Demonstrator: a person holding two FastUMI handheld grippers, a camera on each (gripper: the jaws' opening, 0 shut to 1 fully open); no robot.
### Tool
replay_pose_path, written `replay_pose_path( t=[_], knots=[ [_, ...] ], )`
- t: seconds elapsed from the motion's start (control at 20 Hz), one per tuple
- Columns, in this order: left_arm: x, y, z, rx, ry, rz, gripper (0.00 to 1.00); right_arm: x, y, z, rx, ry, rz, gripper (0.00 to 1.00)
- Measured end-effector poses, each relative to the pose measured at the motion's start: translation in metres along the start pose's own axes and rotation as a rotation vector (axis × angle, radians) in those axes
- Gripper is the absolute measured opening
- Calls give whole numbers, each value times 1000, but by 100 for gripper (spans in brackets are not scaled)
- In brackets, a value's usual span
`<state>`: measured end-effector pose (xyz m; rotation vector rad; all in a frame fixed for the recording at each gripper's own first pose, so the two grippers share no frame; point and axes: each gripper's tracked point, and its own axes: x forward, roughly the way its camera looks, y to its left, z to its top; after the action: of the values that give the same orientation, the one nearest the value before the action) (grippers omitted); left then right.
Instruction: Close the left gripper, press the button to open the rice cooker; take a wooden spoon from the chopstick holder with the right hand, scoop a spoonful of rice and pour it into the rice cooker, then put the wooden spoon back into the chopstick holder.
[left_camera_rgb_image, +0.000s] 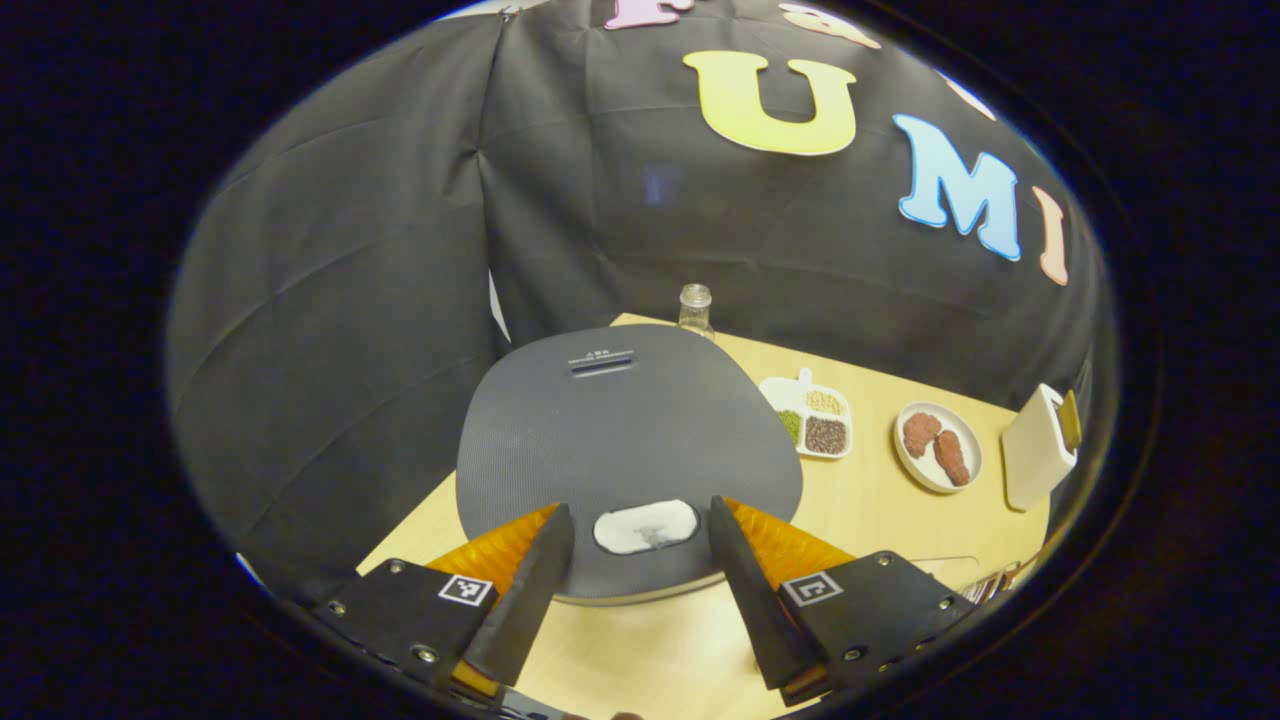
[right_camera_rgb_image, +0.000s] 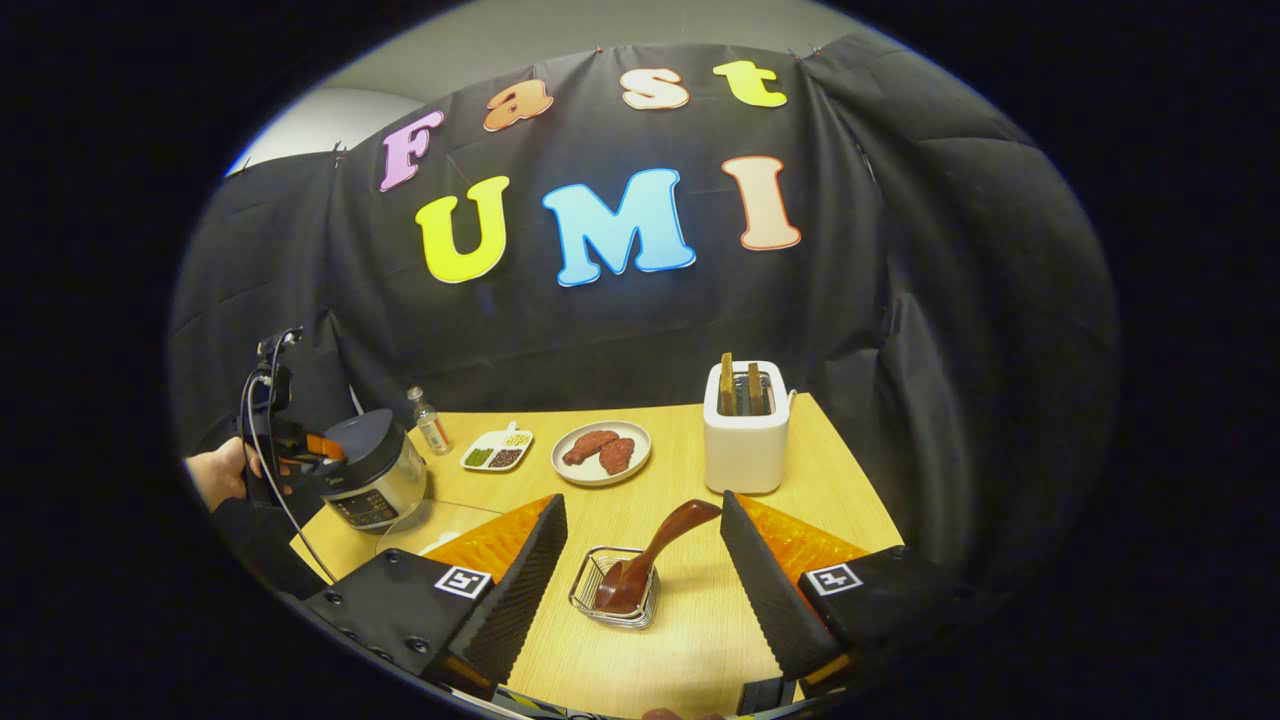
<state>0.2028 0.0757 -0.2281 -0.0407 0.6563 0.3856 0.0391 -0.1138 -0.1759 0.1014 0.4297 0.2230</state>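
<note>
In the left gripper view I look down on the rice cooker, whose dark ribbed lid is down. Its pale oval button lies just beyond and between the fingertips of my left gripper, which is open and holds nothing. In the right gripper view the cooker stands at the table's far left, with a hand holding the left gripper at its lid. My right gripper is open above a small wire chopstick holder. A wooden spoon leans in it, handle up and to the right.
A white toaster stands at the back right. A plate of brown meat pieces, a divided dish of grains and a small bottle line the back. A clear glass dish sits in front of the cooker.
</note>
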Motion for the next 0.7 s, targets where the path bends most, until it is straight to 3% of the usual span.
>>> replay_pose_path(
  t=[0.15,0.3,0.5,0.7],
  knots=[
    [-45,-29,12,24,-75,-129,87,-12,5,32,-3,-89,-54,98],
    [-111,-48,45,56,-239,-220,85,-25,10,50,-18,-138,-98,98],
    [-205,-56,91,127,-460,-262,86,-50,23,74,1,-206,-140,98],
    [-283,-58,106,54,-618,-354,85,-86,34,98,8,-312,-170,98]
  ],
)
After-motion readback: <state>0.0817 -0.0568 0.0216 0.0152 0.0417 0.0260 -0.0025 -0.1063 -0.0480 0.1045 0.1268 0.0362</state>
